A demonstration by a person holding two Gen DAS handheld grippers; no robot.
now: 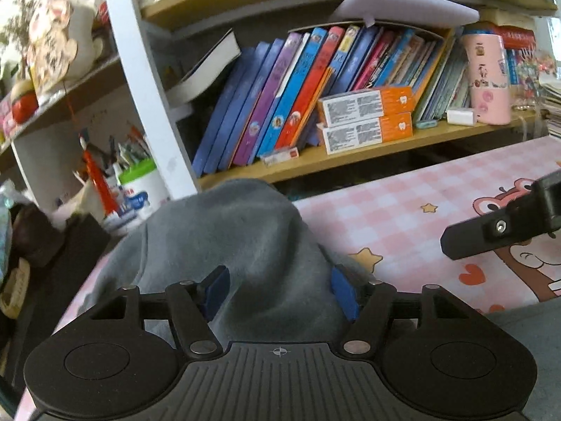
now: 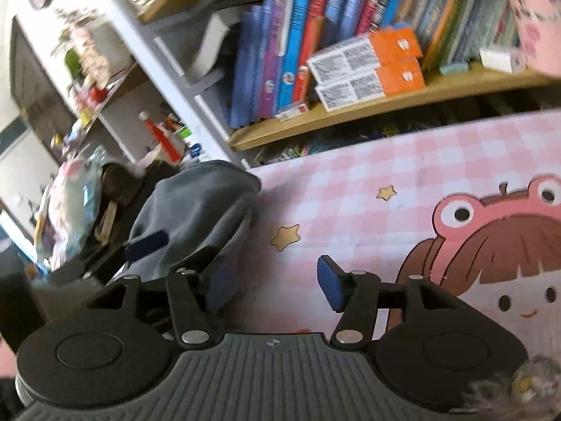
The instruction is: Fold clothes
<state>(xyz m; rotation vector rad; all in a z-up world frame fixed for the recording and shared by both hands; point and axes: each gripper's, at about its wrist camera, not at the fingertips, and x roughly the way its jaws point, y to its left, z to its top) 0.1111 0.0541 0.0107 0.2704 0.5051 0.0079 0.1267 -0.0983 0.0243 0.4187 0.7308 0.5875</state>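
Observation:
A grey garment (image 1: 224, 245) lies bunched on the pink checked table cover (image 1: 392, 210) at its left end. My left gripper (image 1: 280, 289) is open, its blue pads either side of a raised hump of the cloth, with the cloth between the jaws. In the right wrist view the same garment (image 2: 196, 203) sits to the left, with the left gripper's blue pad (image 2: 147, 244) against it. My right gripper (image 2: 271, 286) is open and empty over the cover, just right of the garment. Its finger shows in the left wrist view (image 1: 491, 231).
A wooden bookshelf with leaning books (image 1: 298, 94) and two orange boxes (image 1: 364, 119) stands behind the table. A pink canister (image 1: 487, 77) stands on the shelf. A pen pot (image 1: 140, 186) and clutter sit at the left. The cover has a cartoon print (image 2: 491, 256).

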